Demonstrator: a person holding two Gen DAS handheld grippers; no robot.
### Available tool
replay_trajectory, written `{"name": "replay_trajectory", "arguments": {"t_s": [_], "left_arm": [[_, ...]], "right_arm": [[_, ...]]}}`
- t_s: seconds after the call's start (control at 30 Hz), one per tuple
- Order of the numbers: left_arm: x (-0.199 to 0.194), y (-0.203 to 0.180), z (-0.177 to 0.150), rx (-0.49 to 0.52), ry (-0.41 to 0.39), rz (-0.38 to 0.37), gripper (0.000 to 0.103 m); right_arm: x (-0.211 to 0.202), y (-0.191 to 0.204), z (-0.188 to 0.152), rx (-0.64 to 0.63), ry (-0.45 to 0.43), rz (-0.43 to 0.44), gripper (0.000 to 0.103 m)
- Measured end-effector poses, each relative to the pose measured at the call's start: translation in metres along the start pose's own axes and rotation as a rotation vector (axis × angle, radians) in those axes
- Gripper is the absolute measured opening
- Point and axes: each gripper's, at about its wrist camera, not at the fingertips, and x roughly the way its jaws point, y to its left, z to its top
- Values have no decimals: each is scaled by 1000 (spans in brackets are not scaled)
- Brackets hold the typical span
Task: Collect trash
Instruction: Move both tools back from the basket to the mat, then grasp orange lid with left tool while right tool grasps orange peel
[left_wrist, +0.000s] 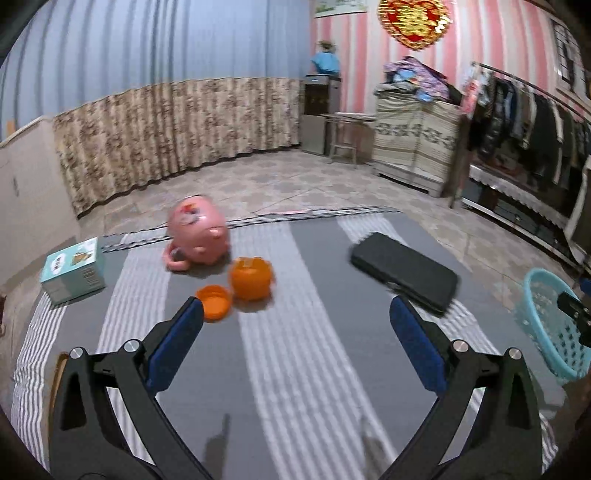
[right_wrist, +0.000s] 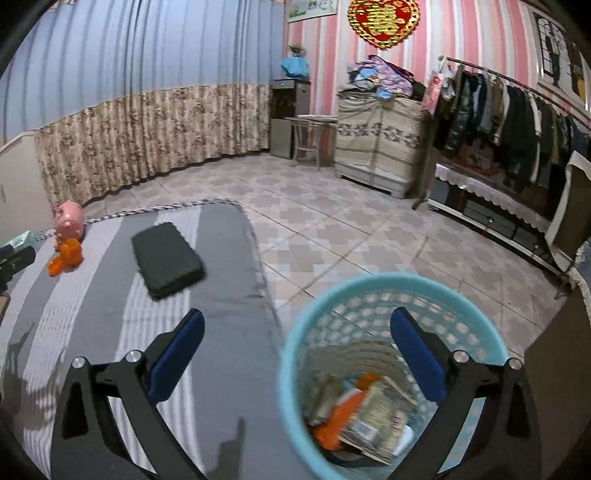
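Observation:
A light-blue mesh basket (right_wrist: 388, 302) stands on the floor by the table's right edge, holding wrappers and an orange packet (right_wrist: 340, 410). My right gripper (right_wrist: 295, 325) is open and empty just above its rim. The basket also shows in the left wrist view (left_wrist: 546, 317). My left gripper (left_wrist: 295, 314) is open and empty over the striped cloth (left_wrist: 295, 369). Ahead of it lie an orange pot (left_wrist: 251, 277) with its loose lid (left_wrist: 214, 301), a pink mug (left_wrist: 197, 230) on its side, a teal box (left_wrist: 74, 269) and a black case (left_wrist: 404, 271).
The table edge (right_wrist: 262, 280) runs beside the basket over tiled floor (right_wrist: 351, 229). A cabinet (right_wrist: 380, 136), a clothes rack (right_wrist: 517, 110) and a curtain (right_wrist: 147, 136) stand at the back. A dark piece of furniture (right_wrist: 557, 387) is right of the basket.

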Motion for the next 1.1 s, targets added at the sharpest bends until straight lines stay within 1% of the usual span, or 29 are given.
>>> {"name": "replay_trajectory", "arguments": {"t_s": [0.17,0.27,0.33,0.4,0.43,0.5,0.63,0.7,0.77,0.87,0.93,1.0,1.07,1.1], "left_arm": [[13,33,7,-1,-7,47,97],[24,49,9,-4,18,64,97],[32,61,9,-38,47,65,97],[42,71,6,-96,74,47,97],[48,77,4,-123,85,57,97],[58,80,1,-140,108,73,97],[79,79,-3,-118,149,86,89],[91,80,-5,-114,188,87,82],[103,81,-7,-123,237,64,72],[119,83,-7,-138,282,55,69],[124,83,-5,-134,282,64,68],[127,81,-3,-124,280,61,64],[129,79,-2,-108,287,63,46],[129,78,-2,-102,286,66,43]], "right_arm": [[12,40,10,-28,-4,57,98],[21,66,13,-63,-2,85,98],[23,83,14,-89,-7,104,98],[28,101,17,-119,-10,117,98],[30,107,17,-129,-10,122,98],[36,125,20,-159,-5,136,98],[49,147,27,-209,3,144,98],[54,152,29,-212,11,155,98],[57,156,33,-209,16,167,98],[62,161,34,-215,23,176,98],[64,163,35,-217,28,178,98],[66,165,36,-212,34,180,98],[67,168,38,-202,39,186,98],[68,169,38,-199,41,189,98]]}}
